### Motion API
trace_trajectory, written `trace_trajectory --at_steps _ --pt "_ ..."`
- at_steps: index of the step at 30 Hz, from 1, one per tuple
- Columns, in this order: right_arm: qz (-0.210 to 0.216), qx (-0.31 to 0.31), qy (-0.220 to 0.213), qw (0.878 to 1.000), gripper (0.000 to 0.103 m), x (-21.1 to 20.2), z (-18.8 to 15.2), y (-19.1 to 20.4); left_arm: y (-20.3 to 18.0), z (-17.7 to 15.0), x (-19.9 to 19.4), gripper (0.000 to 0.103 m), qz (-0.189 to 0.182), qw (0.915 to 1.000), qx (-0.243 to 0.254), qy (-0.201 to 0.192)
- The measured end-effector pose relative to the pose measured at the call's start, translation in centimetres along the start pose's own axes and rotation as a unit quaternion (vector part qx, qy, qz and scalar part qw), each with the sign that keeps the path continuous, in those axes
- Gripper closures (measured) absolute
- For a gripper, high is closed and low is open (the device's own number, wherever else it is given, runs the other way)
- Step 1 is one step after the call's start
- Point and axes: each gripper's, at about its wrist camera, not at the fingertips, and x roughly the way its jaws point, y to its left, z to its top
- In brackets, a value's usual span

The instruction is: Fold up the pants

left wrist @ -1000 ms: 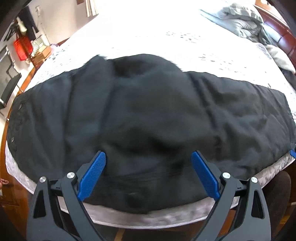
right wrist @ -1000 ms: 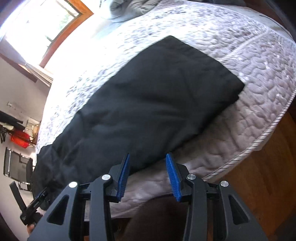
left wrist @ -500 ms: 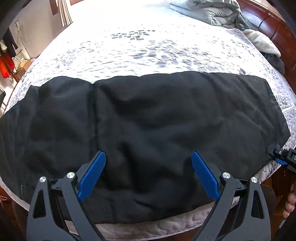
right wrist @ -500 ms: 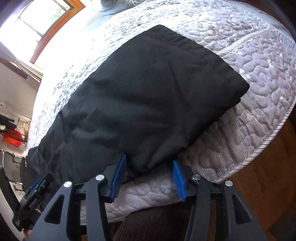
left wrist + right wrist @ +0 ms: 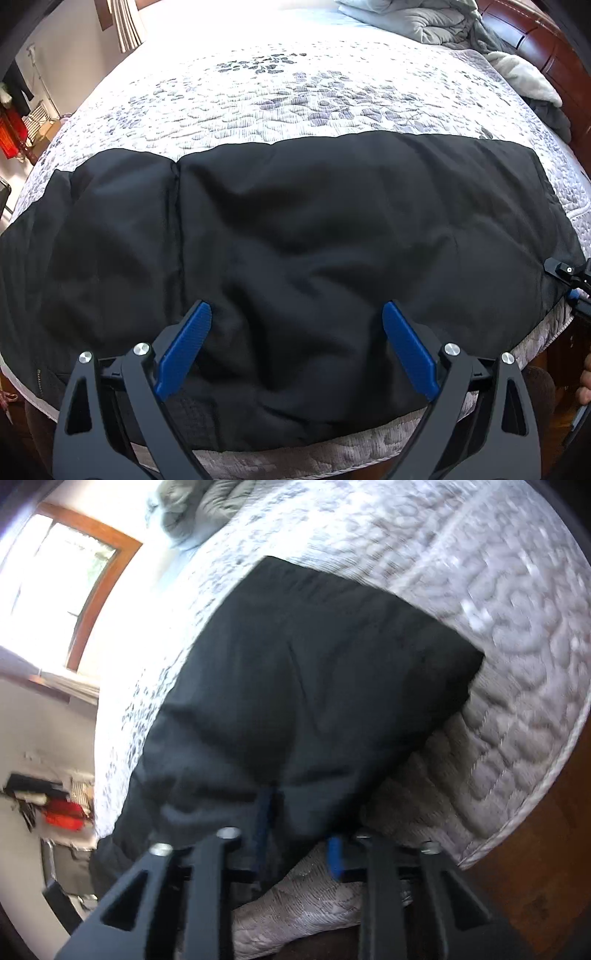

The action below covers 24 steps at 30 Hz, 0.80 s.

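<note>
Black pants (image 5: 295, 236) lie spread flat across the near part of the bed, waist end at the left, leg ends at the right. My left gripper (image 5: 295, 339) is open, hovering over the pants' near edge, holding nothing. In the right wrist view the pants (image 5: 314, 686) fill the middle. My right gripper (image 5: 299, 830) is pushed into the near edge of the leg end, with cloth between its blue fingers (image 5: 334, 853). The view is blurred and cloth hides the fingertips. The right gripper also shows at the right edge of the left wrist view (image 5: 569, 280).
The bed has a white and grey quilted cover (image 5: 295, 92). A grey duvet (image 5: 424, 22) and wooden headboard (image 5: 535, 40) lie at the far right. A wooden floor (image 5: 535, 867) runs beside the bed. A window (image 5: 55, 572) is at the left.
The bunched pants have settled flat on the bed. My right gripper has moved forward onto the pants' near edge and its fingers have come closer together around the cloth.
</note>
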Motion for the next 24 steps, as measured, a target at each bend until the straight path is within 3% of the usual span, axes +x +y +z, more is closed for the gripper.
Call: trace_trajectory --at_steps 4,12,15,18,21,24 --pt "-0.055 -0.092 -0.02 0.994 0.091 -1.3 -0.6 2.9 0.3 0.0 -0.4 0.009 0.002 0.9999 0.015 -0.003" --pt "-0.072 -0.095 -0.016 0.993 0.091 0.0 -1.0 3.5 1.3 -0.8 -1.4 0.009 -0.045 0.9985 0.025 0.016" --pt "-0.069 -0.092 -0.013 0.993 0.09 -0.2 -0.8 3.0 1.0 -1.2 -1.6 0.009 -0.047 0.9942 0.092 0.03" --pt "-0.072 -0.093 -0.012 0.993 0.089 0.3 -1.0 3.2 0.4 -2.7 -2.1 0.009 -0.047 0.983 0.175 0.029" --pt "-0.072 -0.092 -0.01 0.993 0.088 0.4 -1.0 3.0 -0.1 -3.4 -1.6 0.009 -0.027 0.9764 0.214 0.018" --pt "-0.072 -0.085 -0.007 0.994 0.086 1.0 -1.0 2.8 -0.6 -3.3 -0.5 0.01 -0.038 0.9748 0.219 0.02"
